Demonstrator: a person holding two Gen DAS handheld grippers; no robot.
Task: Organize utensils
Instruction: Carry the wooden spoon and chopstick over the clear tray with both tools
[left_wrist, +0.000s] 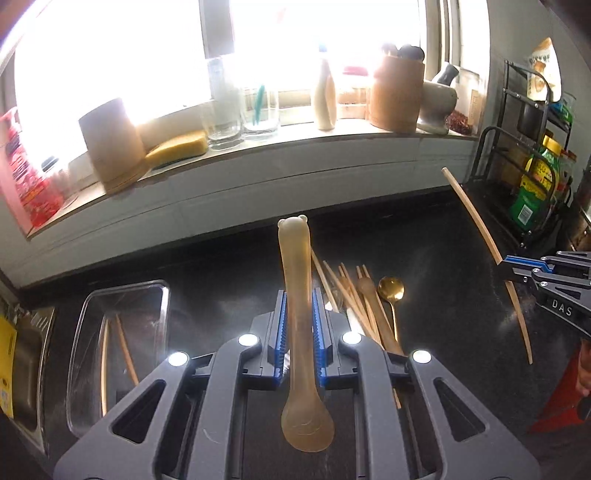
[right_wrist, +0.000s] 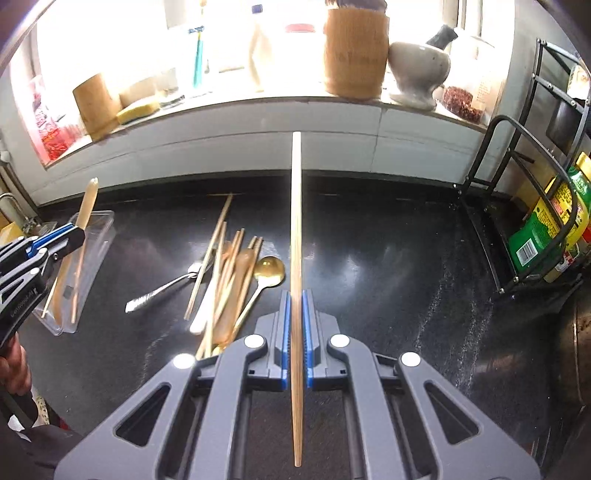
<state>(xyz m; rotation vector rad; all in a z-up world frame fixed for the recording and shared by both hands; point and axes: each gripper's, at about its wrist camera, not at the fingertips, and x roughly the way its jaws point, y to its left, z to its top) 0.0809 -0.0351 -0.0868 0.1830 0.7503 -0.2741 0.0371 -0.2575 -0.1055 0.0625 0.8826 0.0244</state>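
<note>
Trouble could come from thin grips: the left gripper (left_wrist: 299, 332) is clenched on a bear-topped spoon (left_wrist: 297, 295), the right gripper (right_wrist: 296, 332) on one chopstick (right_wrist: 296, 258), both above the desk (right_wrist: 388, 258). Either could swing or slip before reaching the clear tray (left_wrist: 88, 325).

Both rigs look the same: the left hand-held gripper (left_wrist: 299, 332) and the right hand-held gripper (right_wrist: 296, 332) have grey plastic frames with triangular cutouts, blue ribbed pads inside dark fingers, and four round white lights each. White lettering "DAS" shows on the right one's side. Dark sleeve bottom left in the right view.
</note>
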